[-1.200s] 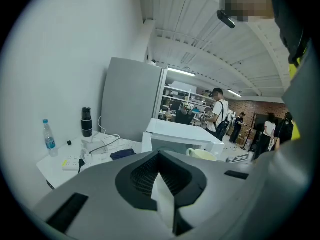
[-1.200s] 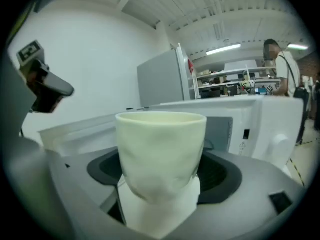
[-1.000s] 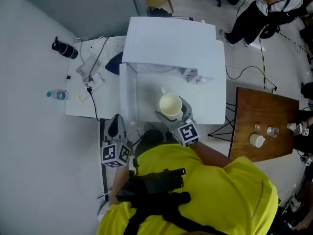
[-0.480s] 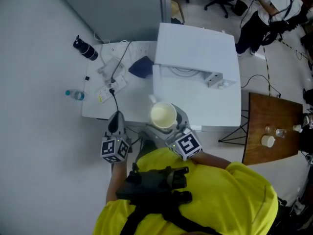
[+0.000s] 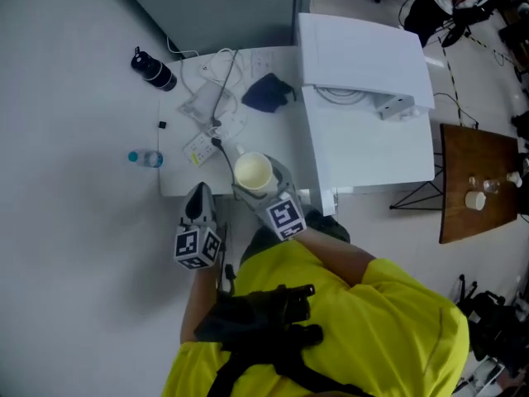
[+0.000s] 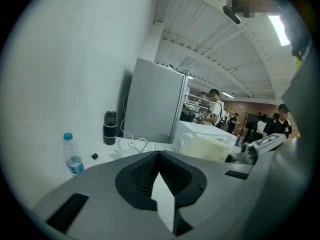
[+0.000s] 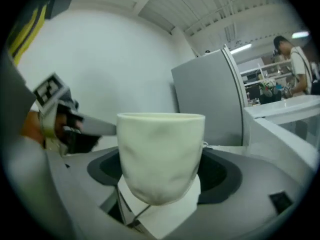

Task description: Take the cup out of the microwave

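While my left gripper (image 5: 197,203) idles at lower left, jaws pressed together on nothing, my right gripper (image 5: 258,185) pinches the cup (image 5: 253,172) upright at centre frame. I judge it's held level against tipping, outside the microwave (image 5: 364,56) at upper right.

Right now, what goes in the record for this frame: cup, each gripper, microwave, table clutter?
cup: upright, outside the microwave, over the table's front edge
right gripper: fingers shut on the cup
left gripper: shut, empty, left of the cup
microwave: white, to the cup's right
table clutter: black flask, water bottle, power strip, dark cloth
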The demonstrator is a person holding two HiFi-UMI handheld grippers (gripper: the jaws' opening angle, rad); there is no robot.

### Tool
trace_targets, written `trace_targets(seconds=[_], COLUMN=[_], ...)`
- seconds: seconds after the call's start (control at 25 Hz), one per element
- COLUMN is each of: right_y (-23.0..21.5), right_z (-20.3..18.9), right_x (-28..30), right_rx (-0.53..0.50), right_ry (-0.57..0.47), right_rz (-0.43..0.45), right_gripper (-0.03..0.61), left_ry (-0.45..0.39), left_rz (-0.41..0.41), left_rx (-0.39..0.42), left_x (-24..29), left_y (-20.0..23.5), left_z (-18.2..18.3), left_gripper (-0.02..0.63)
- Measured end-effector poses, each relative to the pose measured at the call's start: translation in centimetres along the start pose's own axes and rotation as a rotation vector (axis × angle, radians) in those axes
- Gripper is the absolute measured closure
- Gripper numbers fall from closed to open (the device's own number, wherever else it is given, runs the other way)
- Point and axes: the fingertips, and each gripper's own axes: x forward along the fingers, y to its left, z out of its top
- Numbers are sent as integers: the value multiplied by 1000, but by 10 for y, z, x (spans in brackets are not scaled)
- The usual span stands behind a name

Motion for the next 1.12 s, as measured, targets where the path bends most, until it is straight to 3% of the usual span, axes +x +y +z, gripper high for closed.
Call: trace_targets(seconds=[0.2, 0.32, 0.64, 1.12], right_y=[-63, -92, -117, -117], right_z=[-114, -153, -183, -205], right_x=[62, 87, 110, 110], right_rx=[-34, -70, -82, -101], right_ry=[154, 219, 270, 342], right_rz=[-152, -201, -264, -281], right_gripper=[137, 137, 136, 126], left_ry=[39, 68, 129, 116], left_rz=[-40, -58, -76, -97], left_rx=[0, -20, -22, 14], left_x=[20, 29, 25, 44], left_y=[13, 14, 31, 37], left_z=[-25, -40, -59, -43], left_gripper=[615, 615, 615, 615])
